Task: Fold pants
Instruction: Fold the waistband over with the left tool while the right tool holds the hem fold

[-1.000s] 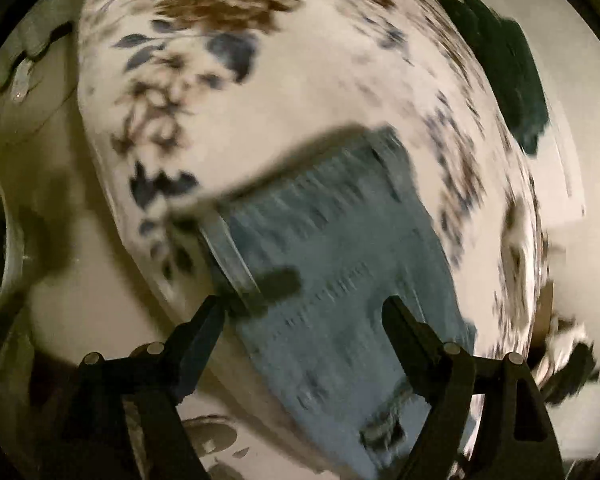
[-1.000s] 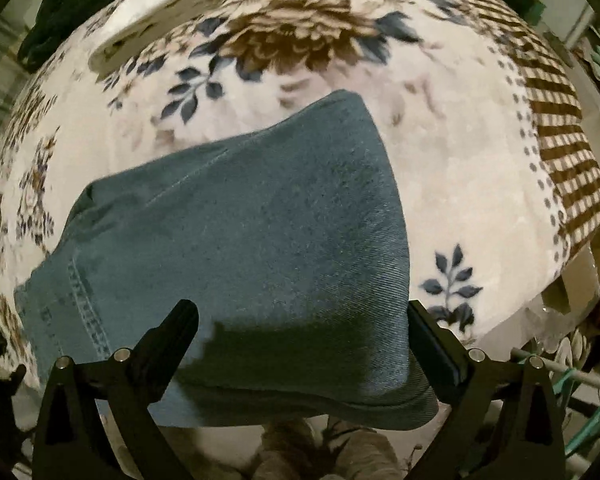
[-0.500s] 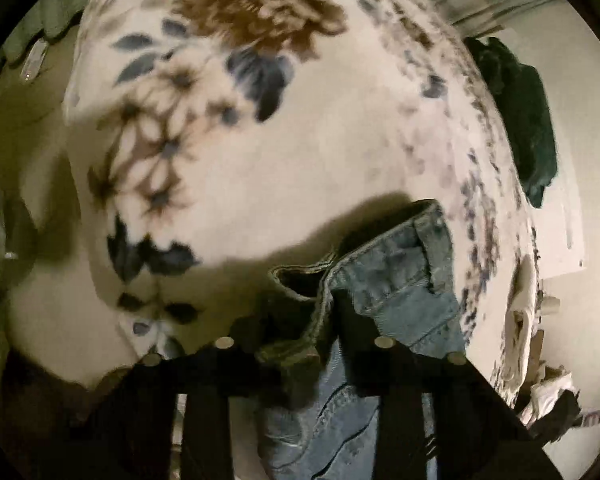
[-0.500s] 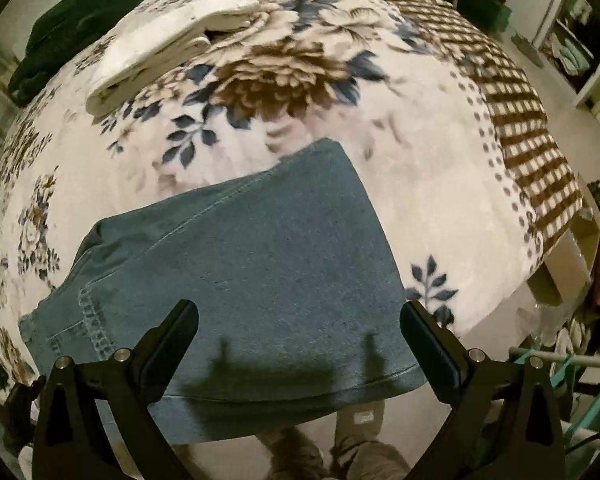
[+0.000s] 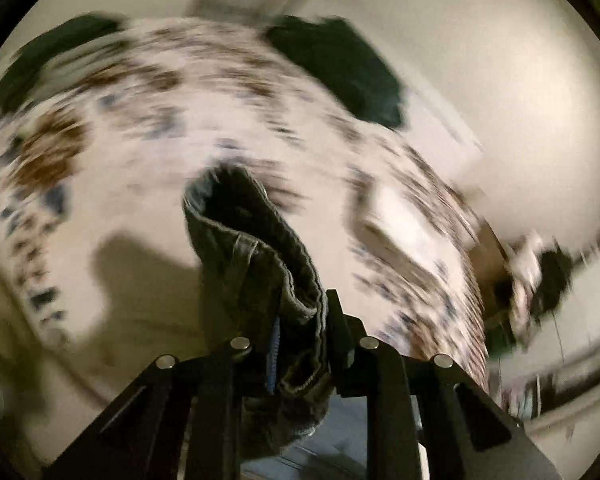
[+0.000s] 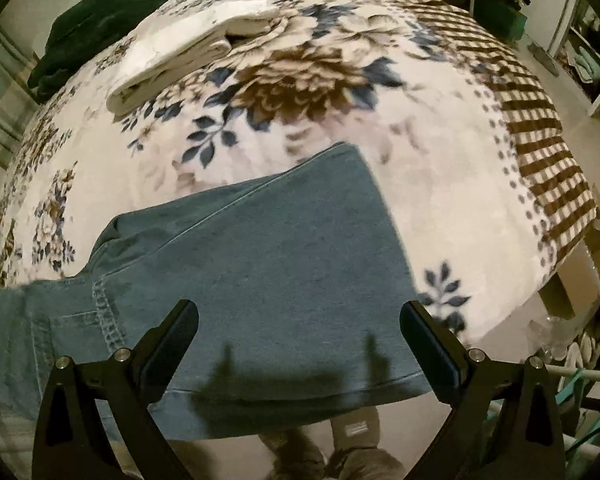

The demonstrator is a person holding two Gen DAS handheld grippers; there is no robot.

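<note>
Since the earlier frame, the left gripper [image 5: 300, 320] has swung up from the bed [image 6: 440, 208], its fingers having just been closing, and now pinches the bunched waistband of the jeans [image 6: 268, 264], lifting it clear of the floral blanket. Over the leg end, which lies flat by the bed's near edge, the right gripper [image 6: 298, 320] hovers with fingers spread wide, holding nothing.

Bed under a cream floral blanket [image 6: 320, 80] with a brown-checked border along its right edge. Dark green bundle [image 6: 100, 16] at the far left corner, folded white cloth [image 6: 180, 52] beside it. Pale walls [image 5: 500, 80]. Beige floor [image 6: 572, 92] beyond, cluttered shelves at right.
</note>
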